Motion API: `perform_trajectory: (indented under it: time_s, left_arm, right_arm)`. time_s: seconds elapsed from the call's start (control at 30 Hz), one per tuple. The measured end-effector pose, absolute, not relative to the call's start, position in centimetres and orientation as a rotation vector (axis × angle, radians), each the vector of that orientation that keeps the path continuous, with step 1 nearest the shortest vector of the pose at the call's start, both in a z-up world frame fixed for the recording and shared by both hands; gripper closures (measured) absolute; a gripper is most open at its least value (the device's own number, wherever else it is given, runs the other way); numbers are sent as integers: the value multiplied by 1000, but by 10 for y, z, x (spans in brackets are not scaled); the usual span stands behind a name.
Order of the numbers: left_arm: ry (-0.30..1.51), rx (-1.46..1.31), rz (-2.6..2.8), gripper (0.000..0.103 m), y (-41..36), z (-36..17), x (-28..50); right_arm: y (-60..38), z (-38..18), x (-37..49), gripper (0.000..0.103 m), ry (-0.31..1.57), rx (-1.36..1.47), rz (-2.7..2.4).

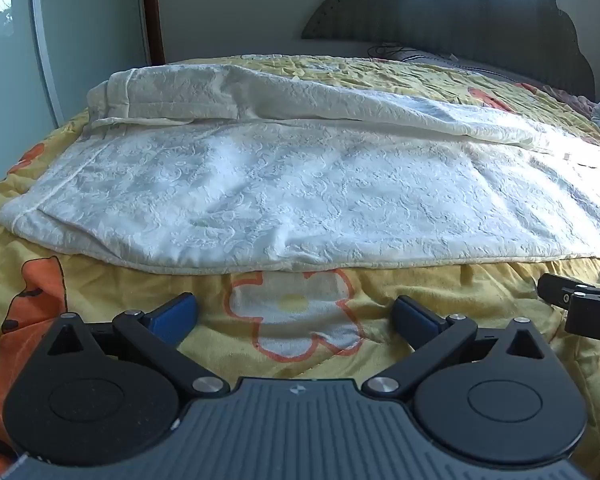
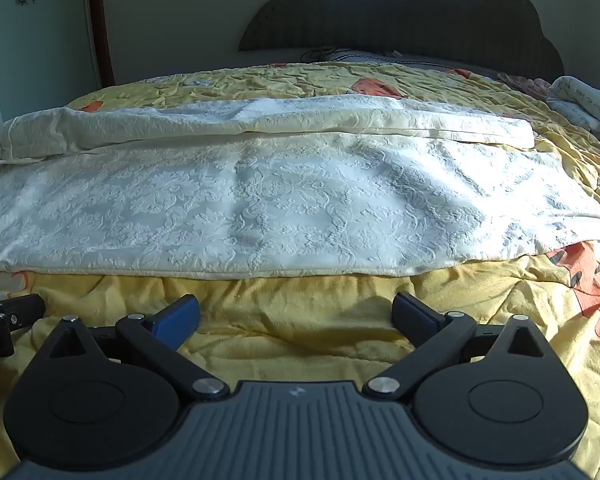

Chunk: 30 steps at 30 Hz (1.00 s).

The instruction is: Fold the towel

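Note:
A white embossed towel (image 1: 300, 192) (image 2: 284, 200) lies spread across the bed, its far long edge folded back over itself into a cream band. My left gripper (image 1: 296, 314) hovers open over the yellow quilt just short of the towel's near hem, nothing between its blue pads. My right gripper (image 2: 296, 314) is open too, a little before the near hem, empty. Each gripper shows at the edge of the other's view: the right gripper (image 1: 580, 304) at the right side of the left wrist view, the left gripper (image 2: 8, 320) at the left side of the right wrist view.
The bed carries a yellow quilt (image 1: 120, 360) (image 2: 300, 340) with orange and white flower prints. A dark scalloped headboard (image 2: 400, 20) stands at the far end, with a pillow and cable (image 2: 340, 56) below it. Folded cloth (image 2: 584, 100) lies at far right. A wardrobe door (image 1: 80, 40) stands left.

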State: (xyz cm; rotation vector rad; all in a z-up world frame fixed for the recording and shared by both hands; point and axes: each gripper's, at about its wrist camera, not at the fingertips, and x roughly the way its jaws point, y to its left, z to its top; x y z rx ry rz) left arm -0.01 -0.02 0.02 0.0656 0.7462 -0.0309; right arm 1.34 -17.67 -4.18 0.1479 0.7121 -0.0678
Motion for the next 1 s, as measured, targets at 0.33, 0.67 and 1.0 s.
perform_trajectory:
  time_s: [0.33, 0.67, 1.0]
  left_arm:
    - [735, 55, -26, 1, 0, 0, -3]
    - [732, 54, -25, 1, 1, 1, -2]
    - [729, 55, -24, 1, 0, 0, -3]
  right_arm:
    - [-177, -42, 13, 0, 712, 147, -68]
    - [-177, -42, 13, 0, 711, 146, -68]
    - [-176, -42, 13, 0, 711, 146, -68]
